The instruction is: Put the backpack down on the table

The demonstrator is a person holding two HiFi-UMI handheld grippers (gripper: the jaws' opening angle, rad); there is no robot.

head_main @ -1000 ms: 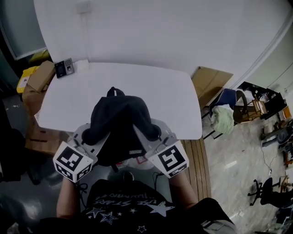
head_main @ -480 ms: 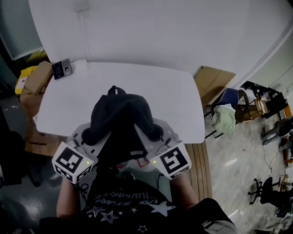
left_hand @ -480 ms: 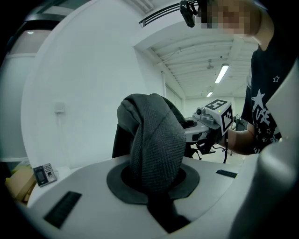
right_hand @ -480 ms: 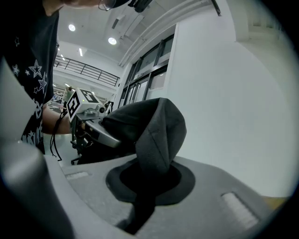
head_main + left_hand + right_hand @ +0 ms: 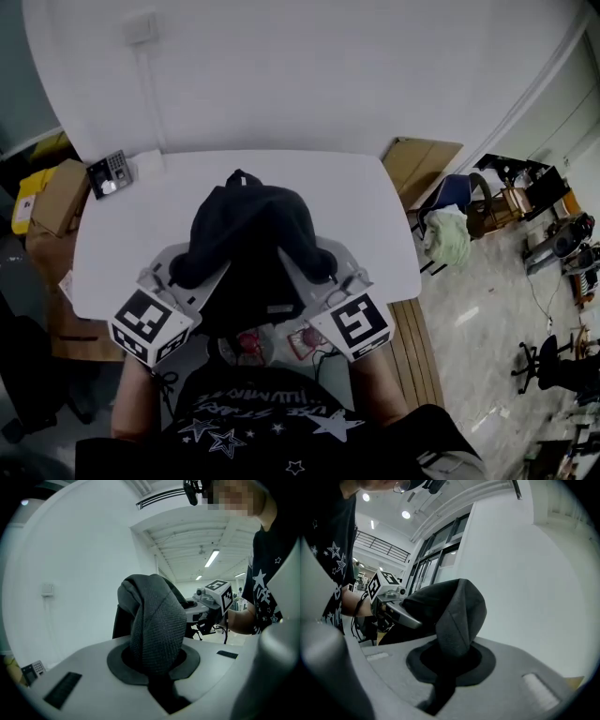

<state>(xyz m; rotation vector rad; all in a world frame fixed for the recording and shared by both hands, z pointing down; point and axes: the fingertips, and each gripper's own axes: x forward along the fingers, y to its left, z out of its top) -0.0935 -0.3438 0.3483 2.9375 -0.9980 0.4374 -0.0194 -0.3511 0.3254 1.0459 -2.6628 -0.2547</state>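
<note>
While we held the backpack (image 5: 248, 234) in both grippers, its bulk hung over the middle of the near edge of the table (image 5: 375, 216), and we could not tell whether its base touched the top. The left gripper (image 5: 158, 677) had its fingers pinched nearly together on the left strap (image 5: 157, 625), and the right gripper (image 5: 445, 672) had its fingers clamped likewise on the right strap (image 5: 457, 616). We judged that lowering it so close to the near edge could let it tip back off toward us; a strap sliding through one pair of fingers would drop that side first and roll it
</note>
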